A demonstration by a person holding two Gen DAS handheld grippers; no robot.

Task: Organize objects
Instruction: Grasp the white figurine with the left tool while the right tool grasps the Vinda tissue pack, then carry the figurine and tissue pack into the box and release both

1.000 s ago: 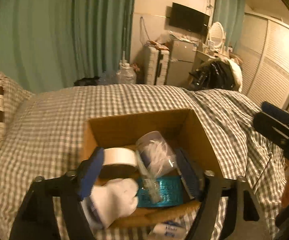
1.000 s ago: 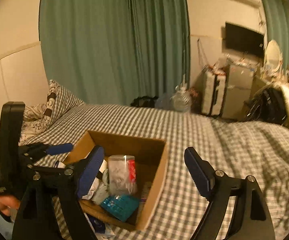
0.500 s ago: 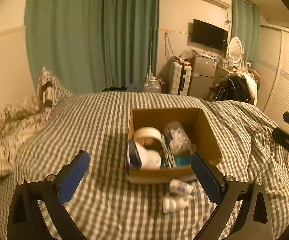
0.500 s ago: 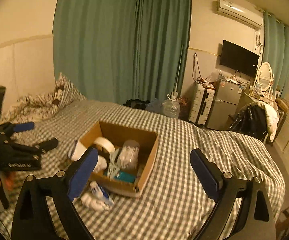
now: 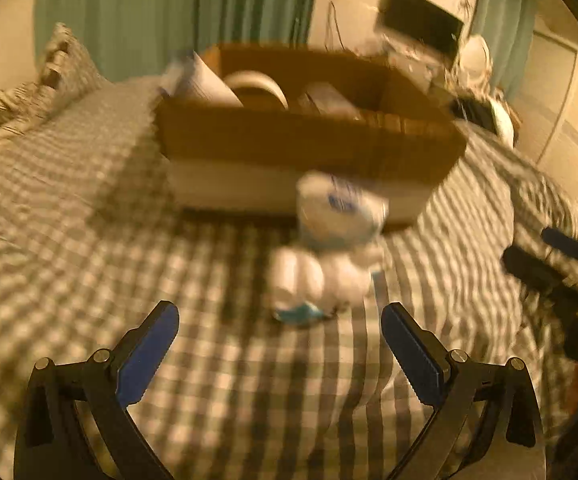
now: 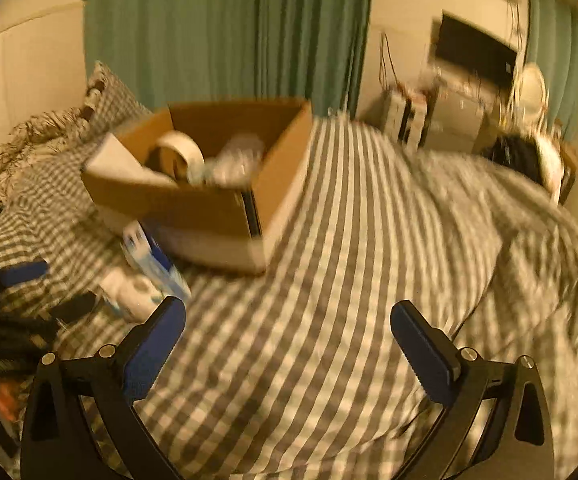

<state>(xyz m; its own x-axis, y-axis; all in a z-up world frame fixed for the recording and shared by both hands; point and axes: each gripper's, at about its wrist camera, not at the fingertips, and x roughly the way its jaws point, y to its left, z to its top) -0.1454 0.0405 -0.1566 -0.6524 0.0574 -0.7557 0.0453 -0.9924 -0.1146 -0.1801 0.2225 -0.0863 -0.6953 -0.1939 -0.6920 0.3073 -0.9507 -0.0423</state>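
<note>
Checked bedspread (image 5: 89,240), white packets (image 5: 329,256) ahead of spread left fingers (image 5: 149,352)

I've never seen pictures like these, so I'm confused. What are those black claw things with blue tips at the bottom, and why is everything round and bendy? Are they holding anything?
Those claws are grabbers that a person holds, one in each hand. A small camera sits on each and looks forward between its two fingers. Its wide lens bends the picture into a round shape.

One picture comes from the left gripper, the other from the right gripper. Both are open and hold nothing.

They look at a bed with a checked blanket. On it stands a cardboard box with a roll of tape and some other things inside. In front of the box, on the blanket, lie a white and blue packet and a white bundle. Both are too blurry to name.
</note>
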